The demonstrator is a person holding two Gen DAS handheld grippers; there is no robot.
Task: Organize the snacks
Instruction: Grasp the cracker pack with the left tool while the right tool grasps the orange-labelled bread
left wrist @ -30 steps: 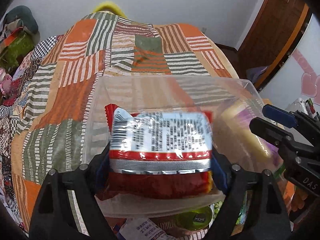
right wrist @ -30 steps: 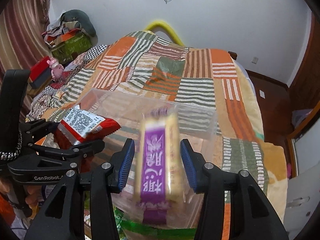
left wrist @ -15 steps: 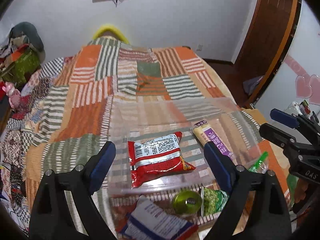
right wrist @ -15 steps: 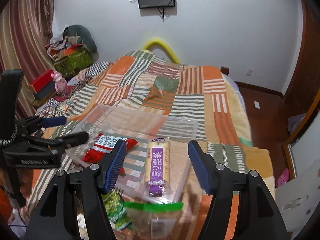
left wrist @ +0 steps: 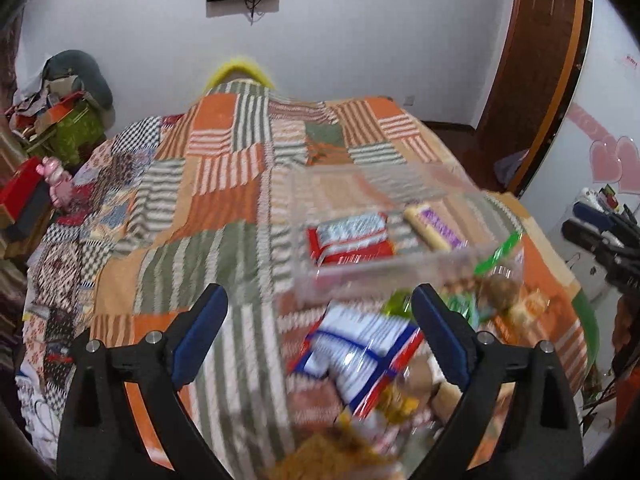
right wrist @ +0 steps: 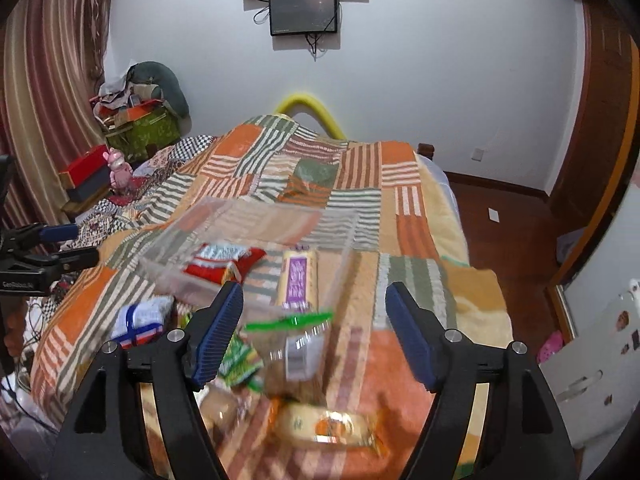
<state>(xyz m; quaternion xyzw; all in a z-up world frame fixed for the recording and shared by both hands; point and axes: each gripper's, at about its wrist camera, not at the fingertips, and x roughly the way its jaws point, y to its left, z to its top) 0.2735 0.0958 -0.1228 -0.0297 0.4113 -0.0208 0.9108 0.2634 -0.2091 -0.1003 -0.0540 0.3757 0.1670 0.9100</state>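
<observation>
A clear plastic bin on the patchwork bedspread holds a red snack packet and purple-labelled bar; loose snacks wait nearer. Left gripper and right gripper hover spread wide and empty-fingered, apparently ready for another pick.

White walls, a wall-mounted screen, striped curtain, wooden floor.
</observation>
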